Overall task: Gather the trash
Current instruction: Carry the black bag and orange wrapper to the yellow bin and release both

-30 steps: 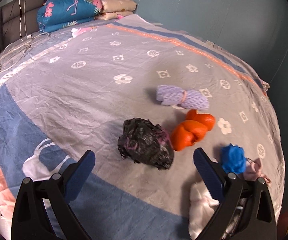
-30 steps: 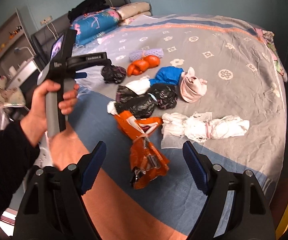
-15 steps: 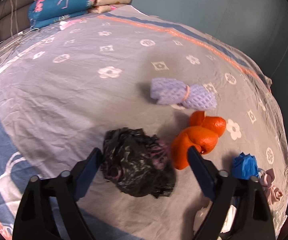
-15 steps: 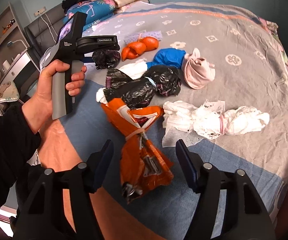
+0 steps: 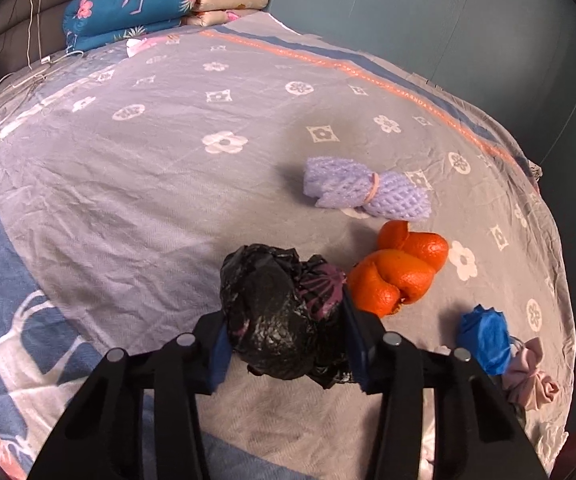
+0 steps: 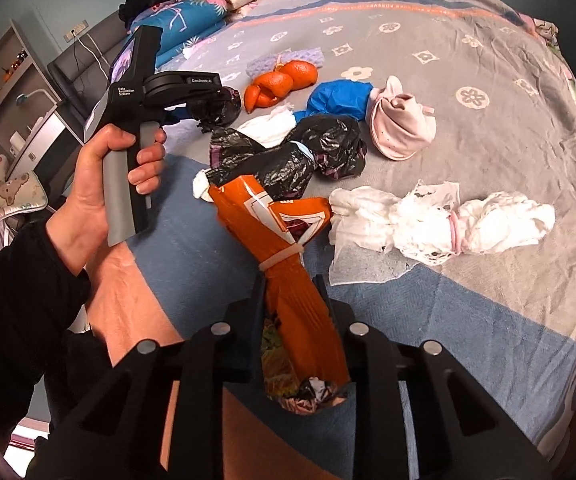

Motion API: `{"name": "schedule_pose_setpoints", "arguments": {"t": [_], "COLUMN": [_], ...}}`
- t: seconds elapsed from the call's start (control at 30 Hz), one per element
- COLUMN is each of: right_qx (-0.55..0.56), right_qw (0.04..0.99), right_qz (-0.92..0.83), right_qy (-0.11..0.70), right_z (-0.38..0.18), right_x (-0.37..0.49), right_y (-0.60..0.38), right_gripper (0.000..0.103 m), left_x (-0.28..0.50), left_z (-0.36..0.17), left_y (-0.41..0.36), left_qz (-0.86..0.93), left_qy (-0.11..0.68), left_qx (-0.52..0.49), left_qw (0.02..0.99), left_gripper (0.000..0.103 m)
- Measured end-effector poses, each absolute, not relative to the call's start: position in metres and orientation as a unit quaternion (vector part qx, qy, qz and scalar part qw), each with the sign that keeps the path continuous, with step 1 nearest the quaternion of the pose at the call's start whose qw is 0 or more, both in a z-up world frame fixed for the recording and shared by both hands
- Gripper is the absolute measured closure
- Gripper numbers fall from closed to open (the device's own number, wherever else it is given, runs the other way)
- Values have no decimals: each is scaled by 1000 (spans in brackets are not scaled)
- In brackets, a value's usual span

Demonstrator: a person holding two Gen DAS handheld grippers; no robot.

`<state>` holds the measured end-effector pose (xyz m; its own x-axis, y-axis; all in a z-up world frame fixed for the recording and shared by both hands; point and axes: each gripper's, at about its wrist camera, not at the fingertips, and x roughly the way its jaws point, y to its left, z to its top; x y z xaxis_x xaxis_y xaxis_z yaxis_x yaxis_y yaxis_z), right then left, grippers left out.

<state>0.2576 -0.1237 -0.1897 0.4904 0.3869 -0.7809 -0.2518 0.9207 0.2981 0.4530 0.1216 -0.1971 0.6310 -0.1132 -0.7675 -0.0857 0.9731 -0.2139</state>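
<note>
My left gripper (image 5: 284,344) is shut on a crumpled black plastic bag (image 5: 280,312) on the grey bedspread (image 5: 148,184). My right gripper (image 6: 294,320) is shut on an orange snack wrapper (image 6: 288,264) tied with a white band, near the bed's front edge. Orange peel (image 5: 400,268), a lilac foam net (image 5: 364,192) and a blue wad (image 5: 486,338) lie just beyond the left gripper. The left gripper also shows in the right wrist view (image 6: 208,106), held in a hand.
A larger black bag (image 6: 296,156), a pink cloth bundle (image 6: 402,128), white tissue wads (image 6: 440,224), and blue plastic (image 6: 340,98) lie on the bed. Folded quilts and pillows (image 5: 136,4) are stacked at the headboard. A shelf unit (image 6: 12,92) stands at left.
Both grippers have moved forward and closed: the left one on the small black bag, the right one on the orange wrapper.
</note>
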Motion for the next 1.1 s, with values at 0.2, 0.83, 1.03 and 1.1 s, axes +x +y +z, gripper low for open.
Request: {"name": "schedule_pose_setpoints", "arguments": {"t": [0.2, 0.83, 1.03, 1.1], "right_qx": [64, 62, 61, 63], "right_qw": [868, 896, 903, 903], "right_qz": [197, 193, 188, 189], "right_qy": [452, 395, 382, 380], "right_z": [-172, -108, -90, -85], "right_x": [246, 202, 189, 185], "right_y": [-125, -147, -157, -161], "right_gripper": [82, 82, 82, 82], "left_x": [433, 353, 329, 320], "left_z": [-175, -126, -113, -107], "left_y": [130, 144, 142, 140], "left_qz": [-16, -25, -34, -40], "left_qy": [413, 372, 359, 353], "left_qx": [-137, -157, -160, -157], "left_qw": [900, 915, 919, 921], "left_gripper": [59, 59, 59, 59]}}
